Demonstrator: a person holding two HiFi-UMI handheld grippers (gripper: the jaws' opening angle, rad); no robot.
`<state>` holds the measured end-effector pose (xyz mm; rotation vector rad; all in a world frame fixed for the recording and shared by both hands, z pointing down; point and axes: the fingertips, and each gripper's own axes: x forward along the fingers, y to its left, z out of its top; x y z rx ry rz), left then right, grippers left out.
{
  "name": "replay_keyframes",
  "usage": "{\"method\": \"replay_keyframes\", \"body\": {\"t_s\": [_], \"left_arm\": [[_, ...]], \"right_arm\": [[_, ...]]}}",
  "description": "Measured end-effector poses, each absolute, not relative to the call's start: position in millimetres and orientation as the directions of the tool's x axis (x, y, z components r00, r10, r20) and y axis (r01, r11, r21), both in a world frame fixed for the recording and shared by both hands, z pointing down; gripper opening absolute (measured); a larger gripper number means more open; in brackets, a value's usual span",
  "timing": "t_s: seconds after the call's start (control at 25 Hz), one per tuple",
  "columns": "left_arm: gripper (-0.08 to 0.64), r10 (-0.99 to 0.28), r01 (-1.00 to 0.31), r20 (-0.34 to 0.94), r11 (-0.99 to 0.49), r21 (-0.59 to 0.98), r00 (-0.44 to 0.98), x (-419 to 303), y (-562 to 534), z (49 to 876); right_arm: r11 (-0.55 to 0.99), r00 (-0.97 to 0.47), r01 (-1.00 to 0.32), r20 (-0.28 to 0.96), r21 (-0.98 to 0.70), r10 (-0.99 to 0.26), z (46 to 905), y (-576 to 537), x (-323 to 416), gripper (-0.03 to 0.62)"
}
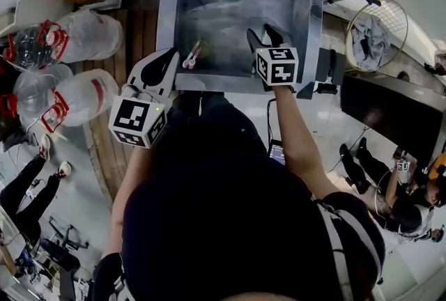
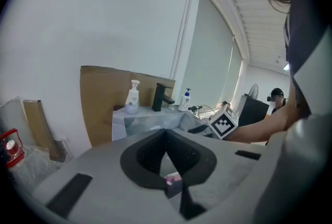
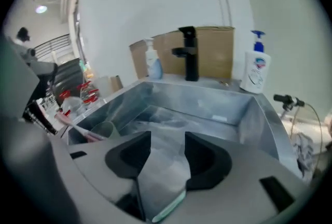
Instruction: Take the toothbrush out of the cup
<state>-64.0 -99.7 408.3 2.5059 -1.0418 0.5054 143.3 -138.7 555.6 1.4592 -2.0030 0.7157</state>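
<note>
A pink toothbrush [image 1: 191, 57] leans in a pale green cup [image 1: 203, 49] at the near left of the steel sink [image 1: 306, 21]. Its handle sticks out towards the sink's left rim. In the right gripper view the cup [image 3: 107, 129] and the toothbrush [image 3: 78, 126] sit left of my jaws. My left gripper [image 1: 171, 59] is just left of the brush, shut [image 2: 166, 132]. A pink bit [image 2: 171, 179] shows through the gap under its closed tips; a grip on it is not visible. My right gripper [image 1: 266, 36] hangs open [image 3: 167, 137] over the basin, nothing between its pads.
A black tap [image 3: 188, 54] and soap bottles [image 3: 257, 70] [image 2: 133, 96] stand on the sink's far rim. A wire basket with cloth [image 1: 376, 35] is at the right. Clear water jugs [image 1: 80, 94] lie on the floor at left. People sit at both sides.
</note>
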Motion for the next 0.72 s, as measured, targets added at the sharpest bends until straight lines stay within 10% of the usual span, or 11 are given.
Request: {"method": "replay_keyframes", "body": {"t_s": [0.36,0.72], "left_arm": [[0.021,-0.616,-0.750,0.456,-0.628,0.208,0.643,-72,-93,406],[0.021,-0.636,-0.771,0.459,-0.602,0.209,0.621,-80,-87,407]], "right_arm": [[0.839,-0.611,-0.543,0.680,0.012,-0.405,527,-89,24,0.120],[0.956,-0.639,-0.231,0.714,0.179,-0.288,532,-66,-41,0.115]]}}
